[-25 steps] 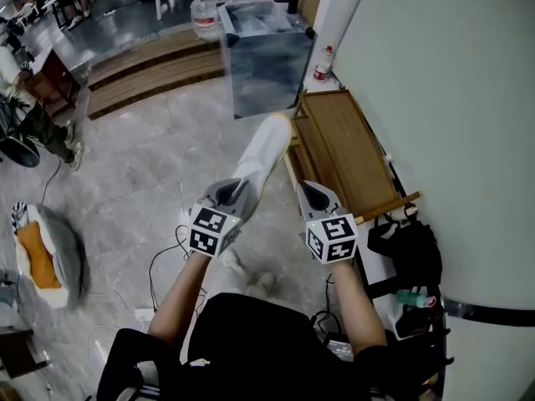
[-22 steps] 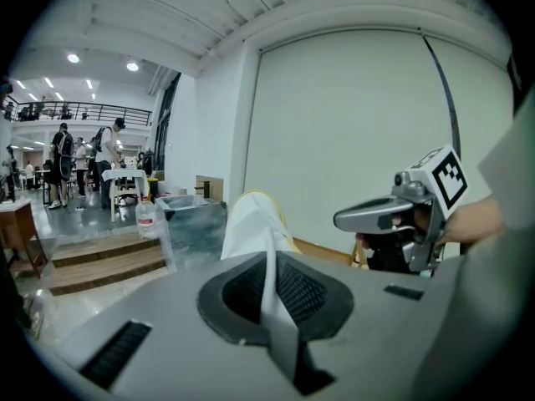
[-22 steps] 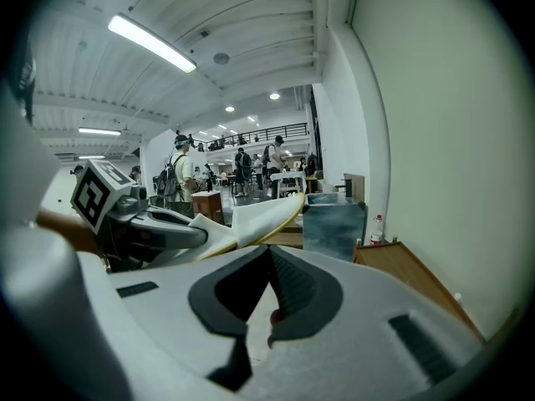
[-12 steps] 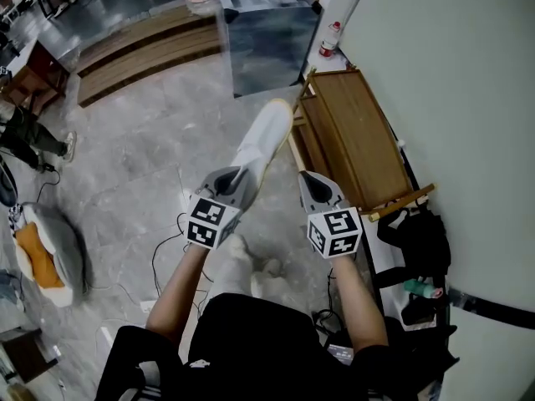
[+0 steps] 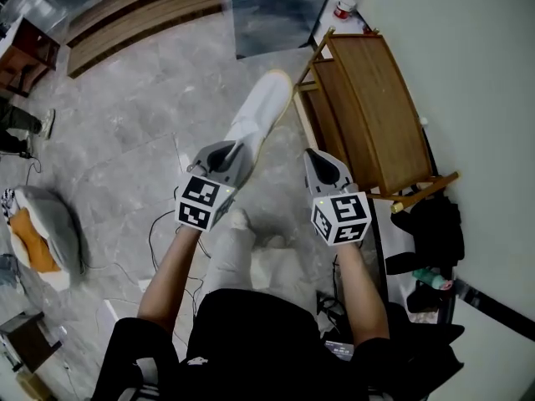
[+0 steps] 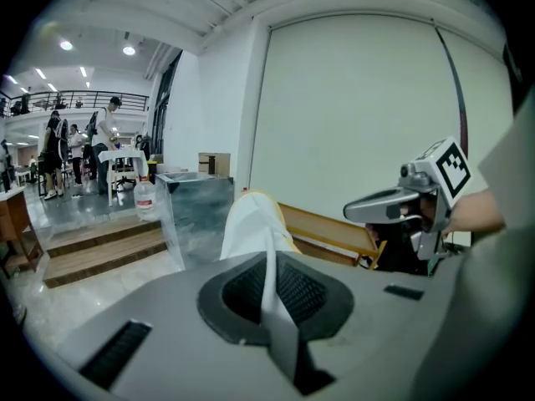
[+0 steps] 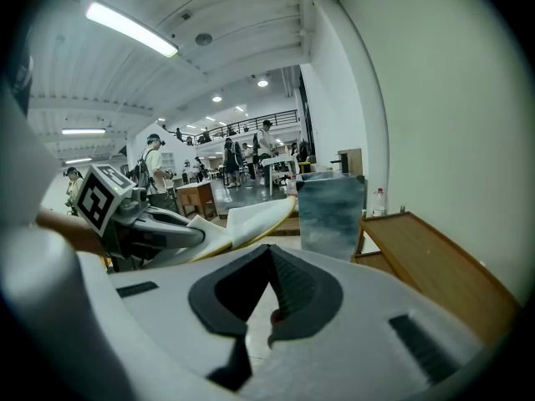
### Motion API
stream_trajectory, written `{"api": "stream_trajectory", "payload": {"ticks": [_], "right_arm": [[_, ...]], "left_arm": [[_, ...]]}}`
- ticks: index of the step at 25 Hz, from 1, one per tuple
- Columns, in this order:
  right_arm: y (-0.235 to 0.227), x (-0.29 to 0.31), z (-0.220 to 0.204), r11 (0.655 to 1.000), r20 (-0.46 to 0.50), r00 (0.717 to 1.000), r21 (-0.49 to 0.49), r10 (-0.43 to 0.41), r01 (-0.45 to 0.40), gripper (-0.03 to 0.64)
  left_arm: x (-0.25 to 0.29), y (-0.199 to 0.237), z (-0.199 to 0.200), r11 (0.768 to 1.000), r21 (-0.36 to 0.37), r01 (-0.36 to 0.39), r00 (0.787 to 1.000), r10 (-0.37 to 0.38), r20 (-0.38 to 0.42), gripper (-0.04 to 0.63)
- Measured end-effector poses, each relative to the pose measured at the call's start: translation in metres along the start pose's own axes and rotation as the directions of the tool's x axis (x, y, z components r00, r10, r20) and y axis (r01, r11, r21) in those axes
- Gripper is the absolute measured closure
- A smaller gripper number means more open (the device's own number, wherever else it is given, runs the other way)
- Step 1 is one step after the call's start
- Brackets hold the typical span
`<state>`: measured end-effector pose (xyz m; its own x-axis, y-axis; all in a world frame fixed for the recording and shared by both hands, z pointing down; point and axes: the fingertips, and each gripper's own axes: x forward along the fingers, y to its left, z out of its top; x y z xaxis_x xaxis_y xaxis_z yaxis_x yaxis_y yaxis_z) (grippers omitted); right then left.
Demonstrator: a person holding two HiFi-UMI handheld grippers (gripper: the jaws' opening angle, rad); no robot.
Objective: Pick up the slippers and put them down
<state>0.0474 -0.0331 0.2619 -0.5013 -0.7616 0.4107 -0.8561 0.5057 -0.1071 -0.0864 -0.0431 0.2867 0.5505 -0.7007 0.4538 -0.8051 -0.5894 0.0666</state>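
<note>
the left gripper [image 5: 227, 149] pinches the slipper [image 5: 261, 114] by its heel, toe out toward one o'clock, while the right gripper [image 5: 314, 154], at its three o'clock, is closed on nothing.

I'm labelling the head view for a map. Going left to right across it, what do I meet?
grey cushion with orange inside → left gripper → white slipper → right gripper → wooden rack

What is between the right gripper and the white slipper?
Nothing but bare grey stone floor, seen in the head view, separates the right gripper from the white, yellow-edged slipper.
</note>
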Motion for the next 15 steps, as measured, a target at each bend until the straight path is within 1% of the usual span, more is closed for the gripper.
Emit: {"api": "stream_trajectory", "payload": {"ticks": [8, 15], "right_arm": [[-0.012, 0.044, -0.062, 1.0, -0.016, 1.0, -0.001, 0.013, -0.013, 0.624], [-0.029, 0.085, -0.127, 1.0, -0.043, 0.999, 0.008, 0.015, -0.015, 0.624]], "left_arm": [[0.047, 0.011, -0.068, 1.0, -0.02, 0.011, 1.0, -0.011, -0.012, 0.58], [0.097, 0.02, -0.133, 0.999, -0.041, 0.03, 0.999, -0.031, -0.035, 0.58]]}}
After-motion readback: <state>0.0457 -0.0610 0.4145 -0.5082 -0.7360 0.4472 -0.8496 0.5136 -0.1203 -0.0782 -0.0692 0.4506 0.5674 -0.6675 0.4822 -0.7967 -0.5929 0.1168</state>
